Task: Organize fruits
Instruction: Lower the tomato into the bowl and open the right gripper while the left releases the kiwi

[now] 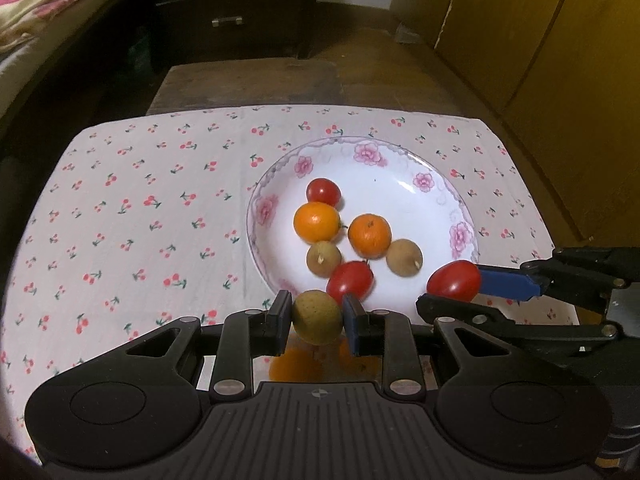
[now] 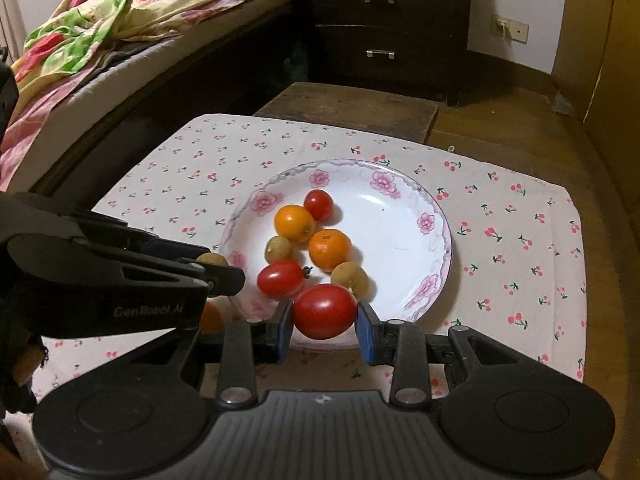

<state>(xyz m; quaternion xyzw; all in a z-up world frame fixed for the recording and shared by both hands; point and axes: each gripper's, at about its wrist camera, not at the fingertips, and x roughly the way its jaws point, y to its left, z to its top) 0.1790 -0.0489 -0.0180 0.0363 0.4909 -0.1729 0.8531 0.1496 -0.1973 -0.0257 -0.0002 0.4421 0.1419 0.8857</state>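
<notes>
We see a low wooden table (image 2: 352, 106) with a white cloth (image 1: 140, 200) printed with small cherries spread over it, and on the cloth stands a white plate (image 2: 404, 216) with pink flowers around its rim. In the plate lie six fruits close together: two oranges, one (image 1: 317, 222) behind the other (image 1: 369, 236), two brownish longans (image 1: 323, 258) (image 1: 405, 257), a small tomato (image 1: 323, 192) at the far side and a longer tomato (image 1: 350, 283) at the near side. Our left gripper (image 1: 316, 316) hangs over the near rim of the plate and its two pads pinch a yellow-brown longan (image 1: 317, 316). Our right gripper (image 2: 325, 322) is just beside it, also over the near rim, and its blue pads pinch a red tomato (image 2: 324, 311). Under the left gripper we see something orange (image 2: 210, 316) on the cloth, mostly hidden, so we cannot tell what it is.
</notes>
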